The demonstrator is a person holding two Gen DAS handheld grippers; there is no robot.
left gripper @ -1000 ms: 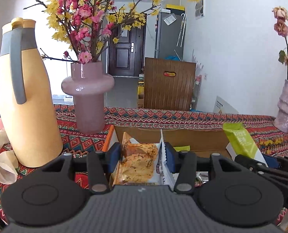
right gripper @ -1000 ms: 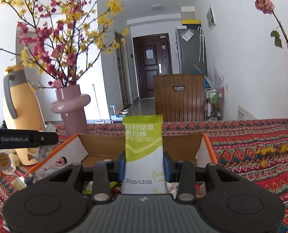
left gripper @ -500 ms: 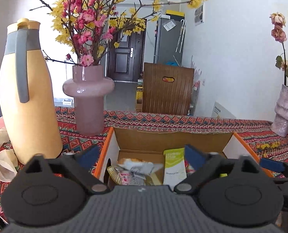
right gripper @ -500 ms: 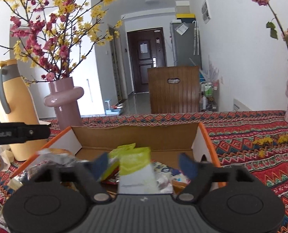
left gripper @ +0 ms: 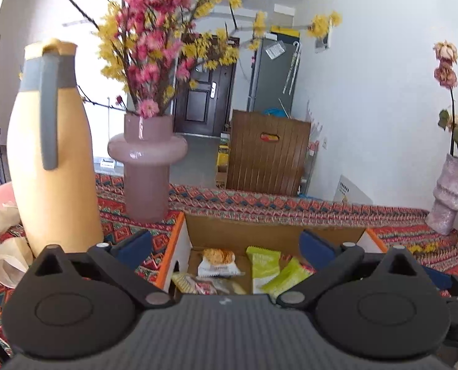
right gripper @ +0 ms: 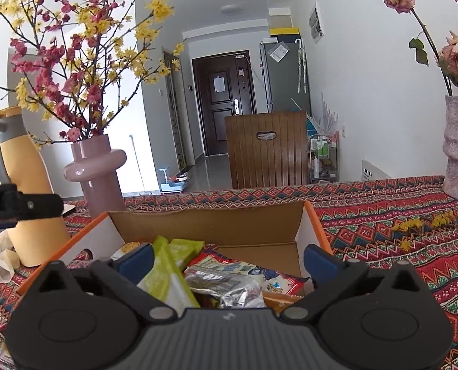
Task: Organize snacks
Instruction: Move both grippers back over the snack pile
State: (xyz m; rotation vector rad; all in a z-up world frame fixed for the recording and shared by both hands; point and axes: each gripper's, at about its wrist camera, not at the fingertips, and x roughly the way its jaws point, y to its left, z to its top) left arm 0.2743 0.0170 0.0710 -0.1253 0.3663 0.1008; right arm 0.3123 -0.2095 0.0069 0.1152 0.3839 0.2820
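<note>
Over cardboard box w/ snack packs, both jaws wide apart, gripping nothing.

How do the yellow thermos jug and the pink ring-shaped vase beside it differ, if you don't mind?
The yellow thermos jug is taller, matte, with a grey handle; the pink vase is shorter, glossy, handleless. The jug is capped; the vase holds blossom branches. Both stand upright on the patterned tablecloth.
</note>
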